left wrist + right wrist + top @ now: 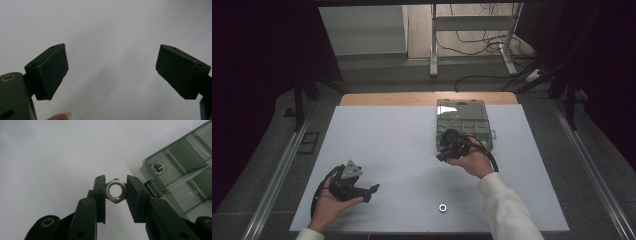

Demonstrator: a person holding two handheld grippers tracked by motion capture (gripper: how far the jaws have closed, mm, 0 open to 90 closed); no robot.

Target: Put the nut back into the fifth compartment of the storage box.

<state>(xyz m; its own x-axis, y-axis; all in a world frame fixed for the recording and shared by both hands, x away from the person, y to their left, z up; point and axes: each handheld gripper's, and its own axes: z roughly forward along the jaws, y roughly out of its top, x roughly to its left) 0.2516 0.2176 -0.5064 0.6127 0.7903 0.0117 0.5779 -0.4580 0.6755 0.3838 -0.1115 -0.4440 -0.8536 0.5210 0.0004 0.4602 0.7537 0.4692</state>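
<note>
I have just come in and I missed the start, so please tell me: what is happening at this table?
A person is working at a white table with a gripper in each hand. The right gripper is shut on a metal hex nut, held beside a clear compartment box that already has one nut in a corner compartment. The left gripper rests open over bare table, holding nothing. Another nut lies loose near the table's front edge. It looks like the nuts are being sorted into the box.
</note>
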